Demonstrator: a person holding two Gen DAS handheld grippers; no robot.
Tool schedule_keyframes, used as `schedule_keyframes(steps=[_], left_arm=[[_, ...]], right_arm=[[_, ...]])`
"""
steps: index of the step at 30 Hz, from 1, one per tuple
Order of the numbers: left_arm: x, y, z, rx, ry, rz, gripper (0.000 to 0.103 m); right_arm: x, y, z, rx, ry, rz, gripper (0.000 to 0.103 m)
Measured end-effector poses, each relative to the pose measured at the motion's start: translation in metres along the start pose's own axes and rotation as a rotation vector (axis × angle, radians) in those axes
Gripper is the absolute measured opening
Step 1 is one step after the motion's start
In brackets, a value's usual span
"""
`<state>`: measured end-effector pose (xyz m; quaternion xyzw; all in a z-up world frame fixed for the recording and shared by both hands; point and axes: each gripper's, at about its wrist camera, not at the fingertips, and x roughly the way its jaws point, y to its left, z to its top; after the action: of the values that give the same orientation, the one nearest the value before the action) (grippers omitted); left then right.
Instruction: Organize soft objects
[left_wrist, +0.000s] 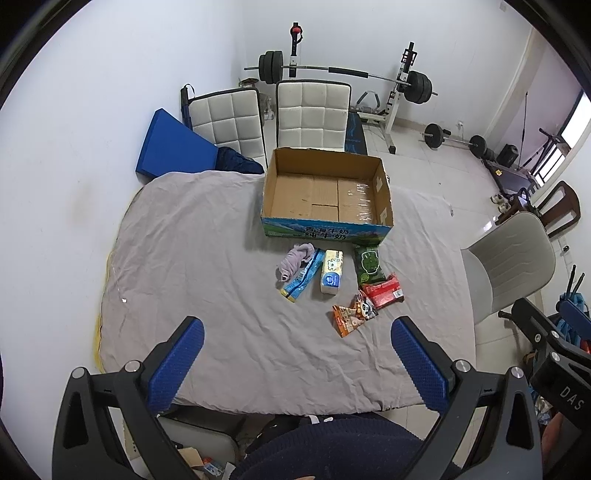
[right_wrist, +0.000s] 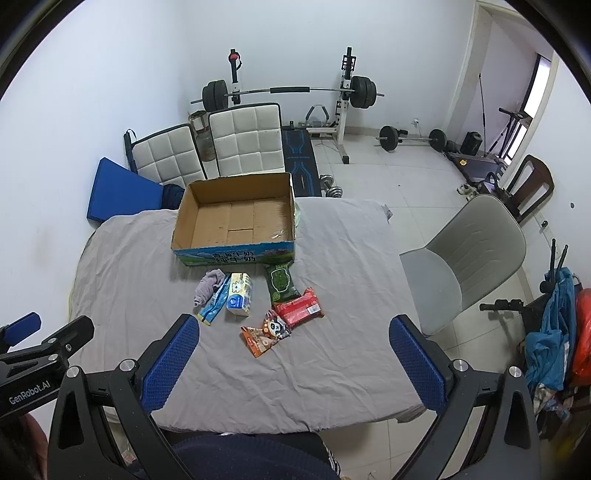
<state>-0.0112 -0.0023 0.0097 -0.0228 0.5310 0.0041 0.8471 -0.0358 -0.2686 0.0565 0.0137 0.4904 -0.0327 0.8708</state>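
Note:
An open, empty cardboard box (left_wrist: 325, 192) (right_wrist: 236, 221) stands at the far side of the grey-clothed table (left_wrist: 207, 258) (right_wrist: 351, 258). In front of it lie a purple cloth (left_wrist: 291, 263) (right_wrist: 208, 287), a blue packet (left_wrist: 301, 278) (right_wrist: 215, 302), a white tissue pack (left_wrist: 331, 271) (right_wrist: 240, 294), a green wipes pack (left_wrist: 368, 264) (right_wrist: 282, 283), a red pack (left_wrist: 384, 291) (right_wrist: 301, 307) and an orange snack bag (left_wrist: 351, 314) (right_wrist: 266, 332). My left gripper (left_wrist: 297, 365) and right gripper (right_wrist: 293, 363) are open and empty, raised above the table's near edge.
Two white padded chairs (left_wrist: 312, 114) (right_wrist: 245, 138) stand behind the table, with a blue mat (left_wrist: 170, 144) against the wall. A grey chair (left_wrist: 513, 258) (right_wrist: 465, 258) is to the right. A barbell rack (left_wrist: 343, 74) (right_wrist: 291, 92) stands at the back wall.

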Motion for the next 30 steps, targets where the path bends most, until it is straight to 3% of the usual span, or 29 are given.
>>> schedule_keyframes(steps=[30], left_arm=[[-0.016, -0.011, -0.003, -0.009, -0.037, 0.004, 0.103]], right_arm=[[-0.016, -0.016, -0.001, 0.007, -0.027, 0.016, 0.103]])
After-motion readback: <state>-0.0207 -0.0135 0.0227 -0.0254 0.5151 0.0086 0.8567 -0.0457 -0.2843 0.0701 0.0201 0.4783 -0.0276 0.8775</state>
